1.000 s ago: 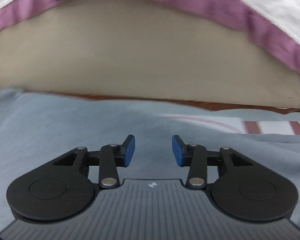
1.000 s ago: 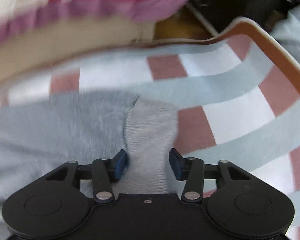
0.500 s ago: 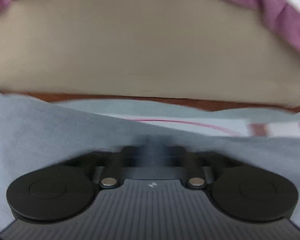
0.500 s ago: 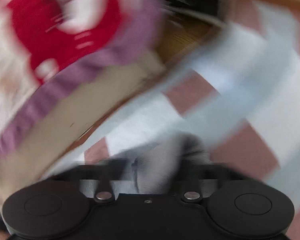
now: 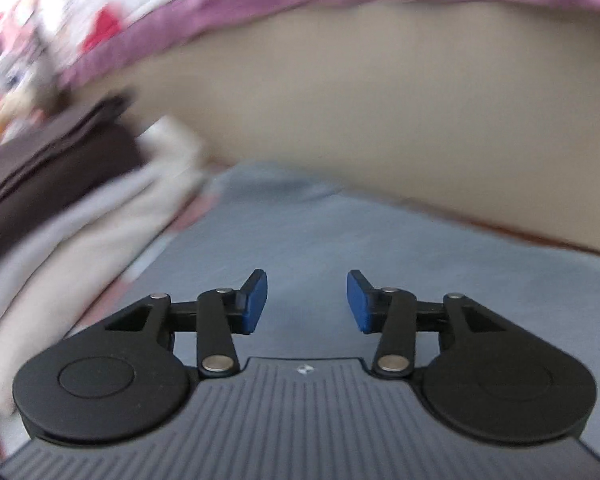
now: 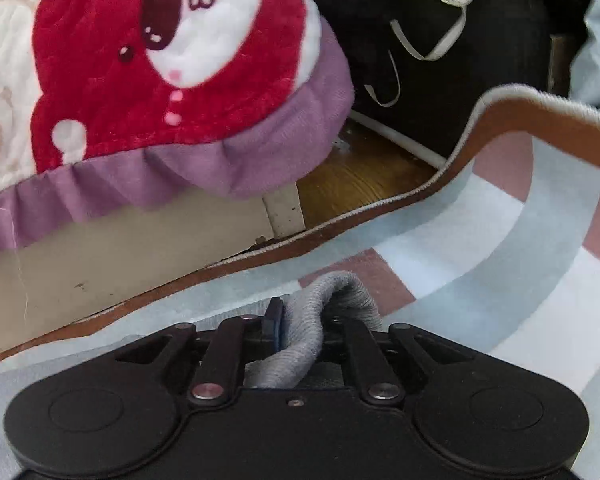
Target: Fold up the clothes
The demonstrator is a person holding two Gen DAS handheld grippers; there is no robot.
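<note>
A grey-blue garment (image 5: 340, 232) lies spread flat on the rug beneath my left gripper (image 5: 307, 300). That gripper's jaws are opening, and its blue pads (image 5: 256, 300) hover above the cloth with nothing between them. In the right wrist view, my right gripper (image 6: 305, 326) is clamped on the garment's ribbed grey cuff (image 6: 340, 288). The cuff bunches up in a loop in front of the fingers. Its jaws are easing open slightly, with the cuff still pinched between them.
A stack of folded clothes (image 5: 60, 220), dark brown over cream, stands at the left. Behind is the bed's beige side (image 5: 380, 100), under a purple-trimmed quilt (image 6: 160, 80) with a red cartoon figure. The checked rug (image 6: 480, 248) ends at a brown border, then wooden floor (image 6: 360, 176).
My left gripper closed, opened again and swung left, bringing the folded stack into view. My right gripper closed on the cuff, which was lying flat between open fingers, and bunched it up.
</note>
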